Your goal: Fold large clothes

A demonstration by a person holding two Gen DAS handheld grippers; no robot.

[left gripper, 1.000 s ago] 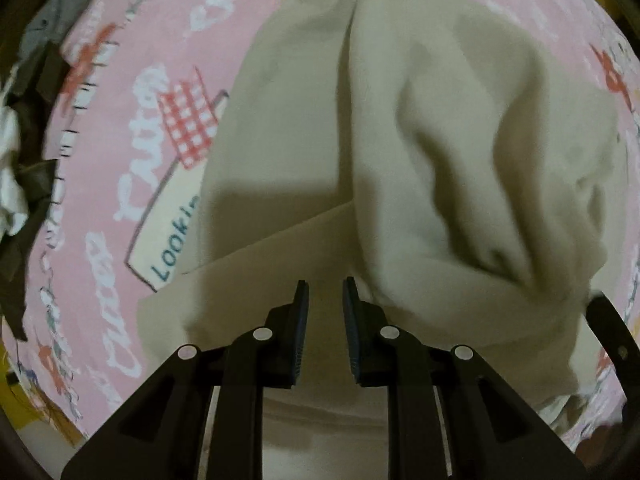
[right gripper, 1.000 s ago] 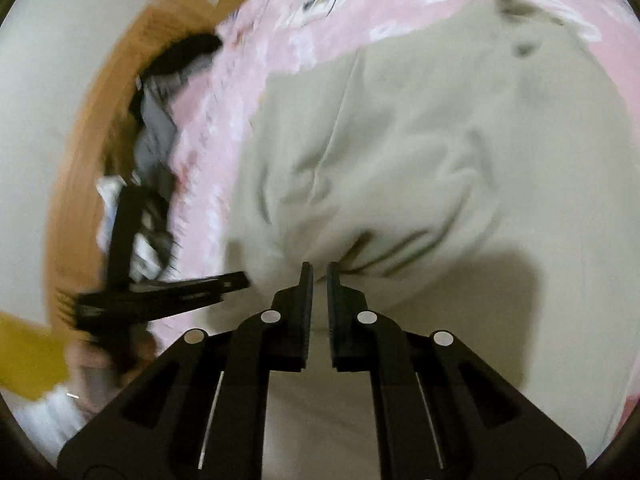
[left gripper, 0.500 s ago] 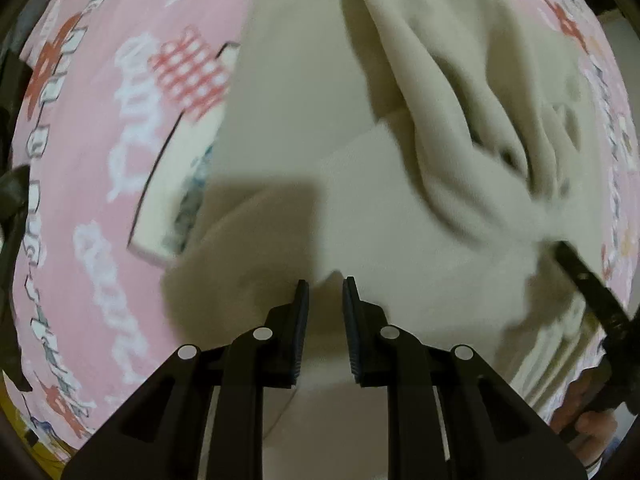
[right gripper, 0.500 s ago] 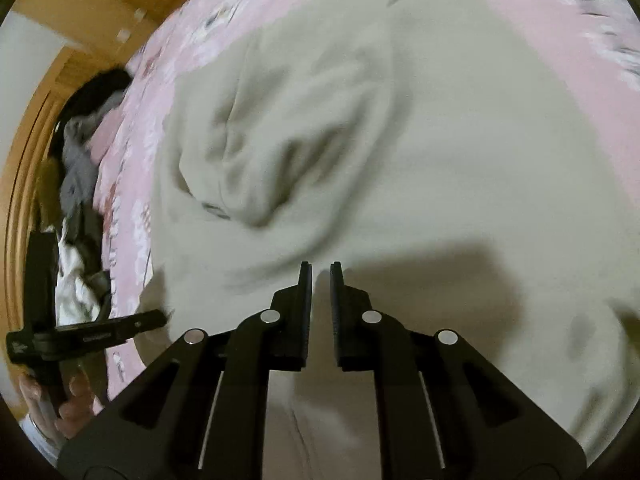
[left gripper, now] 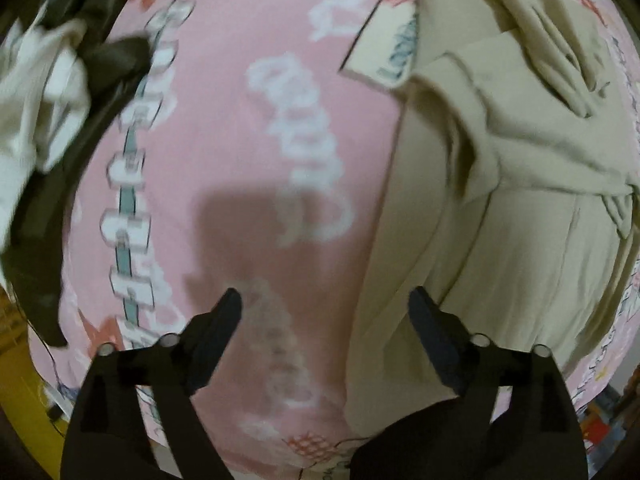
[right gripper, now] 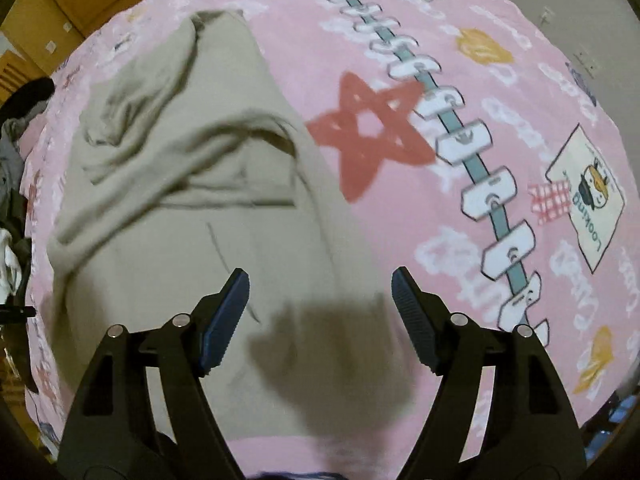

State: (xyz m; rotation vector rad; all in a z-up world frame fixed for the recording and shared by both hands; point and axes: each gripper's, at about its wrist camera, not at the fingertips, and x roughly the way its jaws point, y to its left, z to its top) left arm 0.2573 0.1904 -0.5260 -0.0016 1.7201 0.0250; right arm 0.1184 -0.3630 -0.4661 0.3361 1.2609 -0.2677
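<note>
The beige garment (right gripper: 192, 220) is lying spread on the pink printed blanket (right gripper: 460, 40), and I am looking down on it through both of my tools. In the right wrist view it is filling the left half of the bed, with a bunched, wrinkled fold (right gripper: 168, 148) sitting across its upper part and a smoother flat stretch running down toward me. In the left wrist view the same garment (left gripper: 500, 240) is lying along the right side, a folded flap (left gripper: 520, 128) crossing it near the top and its long straight edge resting on the blanket (left gripper: 240, 120).

I am holding my right gripper (right gripper: 320, 300) above the garment's lower part, fingers spread wide apart and gripping nothing; its shadow is falling on the cloth between them. I am holding my left gripper (left gripper: 324, 312) with its fingers just as wide, also gripping nothing, mostly above bare blanket, the right finger (left gripper: 432, 336) showing in front of the garment's edge.

A red star print (right gripper: 368, 132) is sitting just beside the garment. A heap of dark and white clothes (left gripper: 52, 92) is lying at the blanket's far left edge.
</note>
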